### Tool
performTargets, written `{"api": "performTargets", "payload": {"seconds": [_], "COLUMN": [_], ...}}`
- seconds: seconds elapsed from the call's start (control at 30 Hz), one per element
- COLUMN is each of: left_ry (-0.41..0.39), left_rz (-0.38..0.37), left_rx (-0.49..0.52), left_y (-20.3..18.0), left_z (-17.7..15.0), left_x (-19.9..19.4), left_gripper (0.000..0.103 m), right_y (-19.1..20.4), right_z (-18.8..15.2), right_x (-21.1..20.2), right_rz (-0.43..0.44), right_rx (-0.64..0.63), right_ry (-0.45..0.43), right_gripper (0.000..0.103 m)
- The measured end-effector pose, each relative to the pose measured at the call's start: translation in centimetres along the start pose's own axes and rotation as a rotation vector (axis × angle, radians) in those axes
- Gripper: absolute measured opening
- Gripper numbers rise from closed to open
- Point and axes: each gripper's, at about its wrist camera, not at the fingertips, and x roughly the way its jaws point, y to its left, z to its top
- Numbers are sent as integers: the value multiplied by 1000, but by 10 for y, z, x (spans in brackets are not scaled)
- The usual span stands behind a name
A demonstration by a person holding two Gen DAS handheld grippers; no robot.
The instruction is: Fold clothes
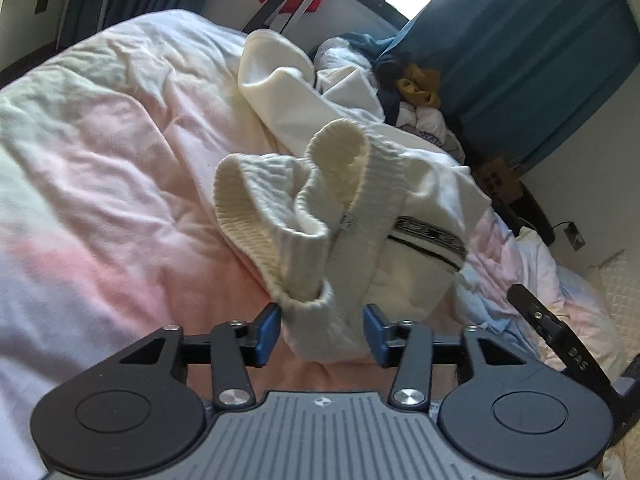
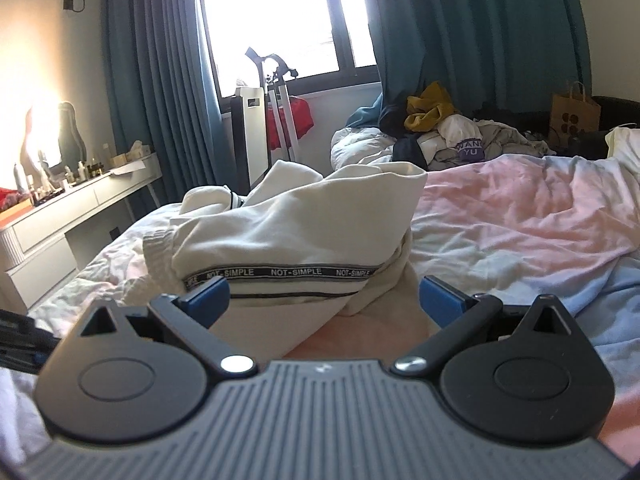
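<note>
Right gripper (image 2: 322,300), jaws spread wide, over the edge of a cream garment (image 2: 296,216) (band reading NOT-SIMPLE) on a pink duvet (image 2: 520,208); apparently touching neither pad. Clothes pile (image 2: 444,132) beyond.

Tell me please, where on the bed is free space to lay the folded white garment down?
Free: the pink duvet left of the white garment, and the stretch between it and the pillow. Crowded: the clothes pile by the teal curtain.
</note>
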Motion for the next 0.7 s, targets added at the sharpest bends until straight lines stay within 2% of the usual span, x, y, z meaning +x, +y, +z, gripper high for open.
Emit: {"api": "performTargets", "payload": {"seconds": [0.03,0.1,0.17,0.27,0.43,0.57,0.6,0.7], "left_ry": [-12,-38,-61,-95,-122,-108,-104,-95], "left_rz": [-6,-26,-49,-83,-117,-61,-48,4], "left_rx": [11,32,38,45,46,69,78,92], "left_y": [-3,-10,-19,-32,-59,-70,-72,-76], "left_z": [-4,-11,-8,-2,16,29,32,37], "left_x": [-5,-15,-13,-10,20,65,76,105], "left_gripper": [57,67,68,82,82,78,71,59], "right_y": [-1,-2,-3,-5,-9,-13,-15,-19], "right_z": [1,2,4,5,6,5,6,6], "right_x": [-2,-5,-7,-8,-9,-7,-7,-6], "right_rz": [0,-5,-9,-12,-18,-17,-16,-11], "right_rx": [6,19,32,48,68,83,88,105], "right_ry": [-2,-3,0,1,0,10,11,10], "right_gripper": [103,103,103,103,103,103,103,103]}}
